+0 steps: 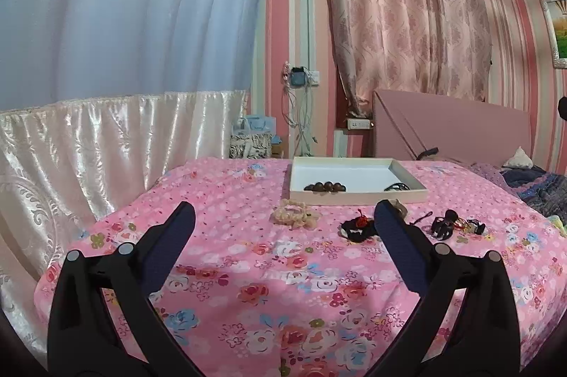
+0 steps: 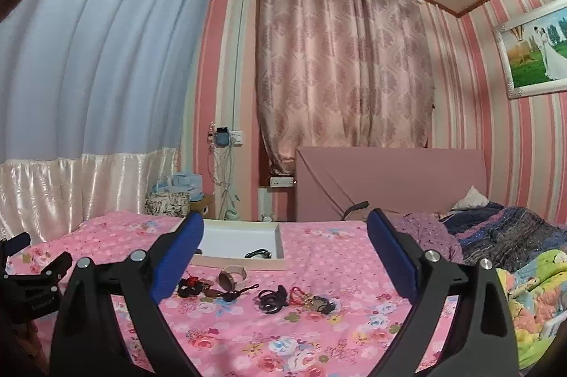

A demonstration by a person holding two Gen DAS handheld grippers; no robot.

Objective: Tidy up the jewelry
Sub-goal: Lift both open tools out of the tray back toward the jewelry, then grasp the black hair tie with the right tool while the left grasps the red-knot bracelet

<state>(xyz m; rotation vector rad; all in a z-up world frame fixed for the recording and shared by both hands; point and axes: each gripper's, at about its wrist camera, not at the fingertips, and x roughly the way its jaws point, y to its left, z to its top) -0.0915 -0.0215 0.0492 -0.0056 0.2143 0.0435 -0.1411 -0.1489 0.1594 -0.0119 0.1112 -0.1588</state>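
A: Where does the jewelry sit?

B: On a pink floral bedspread point(image 1: 283, 288). A shallow white cardboard tray point(image 1: 358, 198) lies at centre frame in the left wrist view, holding a string of dark brown oval beads point(image 1: 325, 187) near its front wall and a thin black cord piece point(image 1: 397, 187) toward its right corner.

A: And outside the tray?

B: Just below its front wall, on the cloth, lies a cream beaded bracelet point(image 1: 294, 217). Right of that is a black beaded bracelet with a red knot point(image 1: 358, 228), and further right a tangle of black hair ties and red cords point(image 1: 457, 226).

A: What does the right wrist view add?

B: A round watch with a pale pink strap point(image 2: 232, 276) lies just in front of the tray, above the row of dark pieces at lower centre.

A: The grippers?

B: The left gripper point(image 1: 283, 221) has its dark blue padded fingers point(image 1: 177, 235) spread wide, with nothing between them, above the bedspread. The right gripper point(image 2: 285, 231) is equally wide and holds nothing; its blue fingers point(image 2: 180, 253) frame the tray and the watch.
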